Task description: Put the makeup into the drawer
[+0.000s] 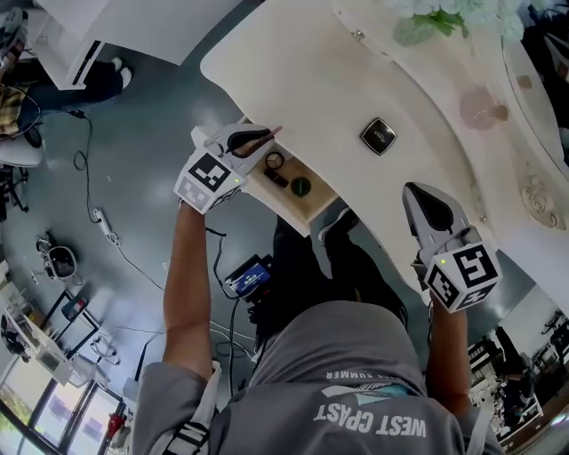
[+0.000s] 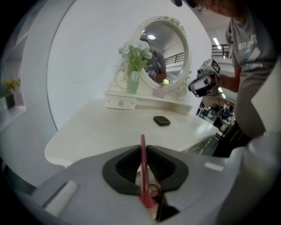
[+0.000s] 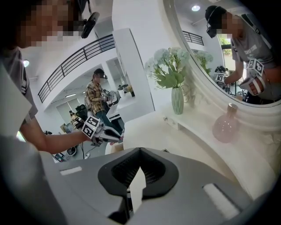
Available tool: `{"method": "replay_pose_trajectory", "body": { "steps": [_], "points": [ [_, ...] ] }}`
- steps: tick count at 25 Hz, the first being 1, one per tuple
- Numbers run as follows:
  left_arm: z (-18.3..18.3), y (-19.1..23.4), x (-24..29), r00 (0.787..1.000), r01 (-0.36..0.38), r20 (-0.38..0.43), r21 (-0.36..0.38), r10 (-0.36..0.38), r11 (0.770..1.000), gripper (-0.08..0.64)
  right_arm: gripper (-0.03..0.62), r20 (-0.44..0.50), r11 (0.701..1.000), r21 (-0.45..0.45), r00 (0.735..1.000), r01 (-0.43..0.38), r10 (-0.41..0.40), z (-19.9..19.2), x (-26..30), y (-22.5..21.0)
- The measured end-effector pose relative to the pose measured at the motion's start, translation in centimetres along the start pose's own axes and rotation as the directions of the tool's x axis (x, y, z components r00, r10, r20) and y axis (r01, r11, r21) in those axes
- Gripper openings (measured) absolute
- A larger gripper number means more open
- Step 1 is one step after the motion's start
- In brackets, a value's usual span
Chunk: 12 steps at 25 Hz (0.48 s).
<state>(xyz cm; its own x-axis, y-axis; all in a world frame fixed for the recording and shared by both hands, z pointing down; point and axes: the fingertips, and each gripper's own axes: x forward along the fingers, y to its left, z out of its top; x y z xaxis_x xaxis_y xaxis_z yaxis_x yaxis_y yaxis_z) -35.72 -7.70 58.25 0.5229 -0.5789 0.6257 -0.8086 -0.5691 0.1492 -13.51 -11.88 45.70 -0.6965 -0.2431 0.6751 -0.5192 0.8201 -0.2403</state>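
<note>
1. White vanity worktop (image 1: 302, 80) - drawer (image 1: 283, 197) open, a few items already inside.
2. Left hand-held gripper (image 1: 253, 140) clamped on red pencil (image 2: 142, 171), over the drawer's end - not yet dropped.
3. Right hand-held gripper (image 3: 139, 151) closed, empty, near the worktop edge.
4. Compact (image 1: 378, 135) sits on the worktop; likely next.

Light: bright, even, white. Sources: ceiling lamp (image 3: 195, 8) seen in the mirror, ceiling strips (image 2: 216, 42) far right. Table (image 1: 356, 80): washed pale, faint glare. Floor (image 1: 151, 115): dimmer, soft shadows only. Both gripper views: fisheye bend, dark corners. Pencil (image 2: 143, 176): blurred at near end.
</note>
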Motion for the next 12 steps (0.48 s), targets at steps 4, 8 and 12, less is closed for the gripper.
{"method": "replay_pose_trajectory", "body": {
  "steps": [4, 8, 12],
  "points": [
    [-2.7, -0.6, 0.5, 0.989, 0.060, -0.146, 0.140, -0.039, 0.988, 0.041, 0.002, -0.013, 1.000, -0.001, 1.000, -0.012, 0.012, 0.0, 0.9, 0.4],
    [-4.5, -1.0, 1.2, 0.970, 0.108, -0.239, 0.223, -0.053, 0.969, 0.041, 0.002, -0.023, 1.000, -0.002, 1.000, -0.019, 0.019, -0.2, 1.6, 0.8],
    [-5.9, -1.6, 2.0, 0.948, 0.161, -0.310, 0.290, -0.066, 0.944, 0.041, 0.002, -0.028, 1.000, -0.002, 0.999, -0.022, 0.022, -0.4, 2.0, 1.2]
  ]
}}
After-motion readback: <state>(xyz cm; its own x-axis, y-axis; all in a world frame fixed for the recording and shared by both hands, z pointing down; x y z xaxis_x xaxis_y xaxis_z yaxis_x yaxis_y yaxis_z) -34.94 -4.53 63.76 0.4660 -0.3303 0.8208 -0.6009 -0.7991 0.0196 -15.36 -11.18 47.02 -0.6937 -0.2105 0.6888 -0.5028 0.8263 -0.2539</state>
